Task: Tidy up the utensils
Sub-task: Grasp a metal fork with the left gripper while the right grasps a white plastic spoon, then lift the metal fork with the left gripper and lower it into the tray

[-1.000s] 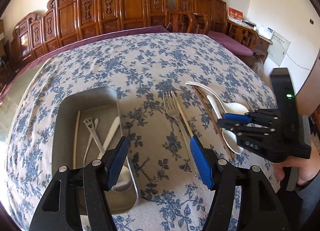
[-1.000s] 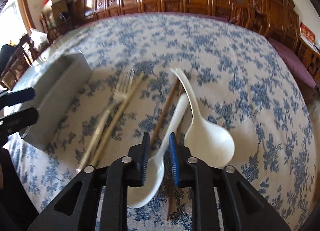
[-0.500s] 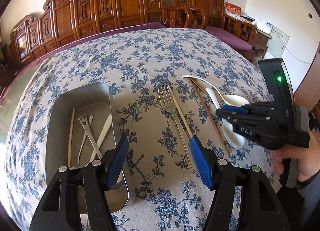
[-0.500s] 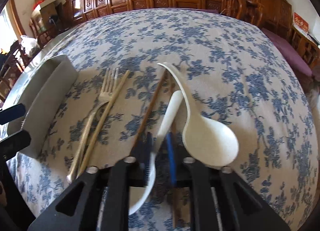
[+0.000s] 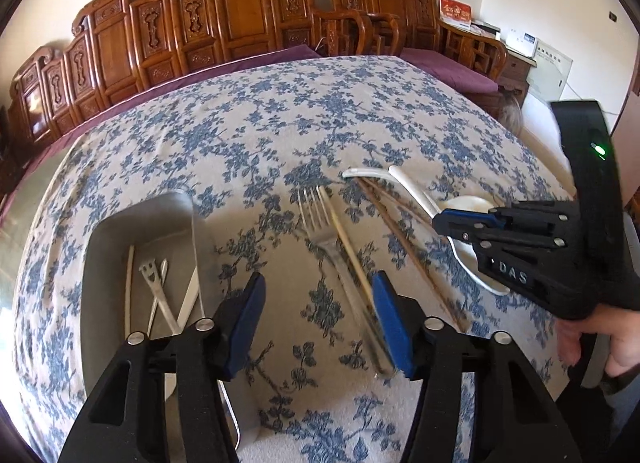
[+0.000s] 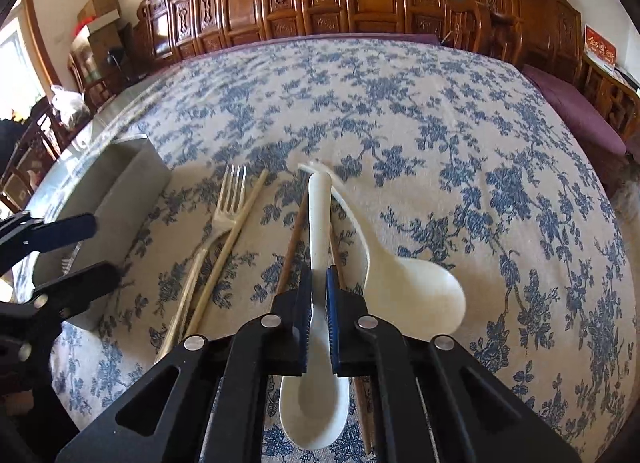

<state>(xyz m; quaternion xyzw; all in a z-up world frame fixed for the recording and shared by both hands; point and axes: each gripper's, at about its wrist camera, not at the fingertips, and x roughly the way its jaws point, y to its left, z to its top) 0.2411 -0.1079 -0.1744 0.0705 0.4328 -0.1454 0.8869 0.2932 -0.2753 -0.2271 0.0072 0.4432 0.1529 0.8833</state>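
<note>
Right gripper (image 6: 317,313): blue-padded jaws closing, pads pressed on the handle of the small white ceramic soup spoon (image 6: 319,247). The spoon's bowl hangs below and behind the pads, toward the camera; its handle points away across the blue-and-white floral tablecloth (image 6: 420,111). A person's hand (image 5: 600,337) holds this gripper at the right edge of the left wrist view.

Just right of the gripped spoon lies a larger white ladle-shaped spoon (image 6: 412,295), bowl on the cloth. Two dark brown wooden chopsticks (image 6: 294,239) lie under and on either side of the gripped handle.

Left gripper (image 5: 318,317): jaws about half apart and closing, nothing between the pads. The silver metal fork (image 5: 320,223) and a pale bamboo chopstick (image 5: 348,251) lie side by side on the cloth; their near ends run under the right-hand pad.

The rectangular grey metal tray (image 5: 140,219) sits on the cloth, left of the left gripper. It holds a pale chopstick, a slotted metal utensil and other pieces.
</note>
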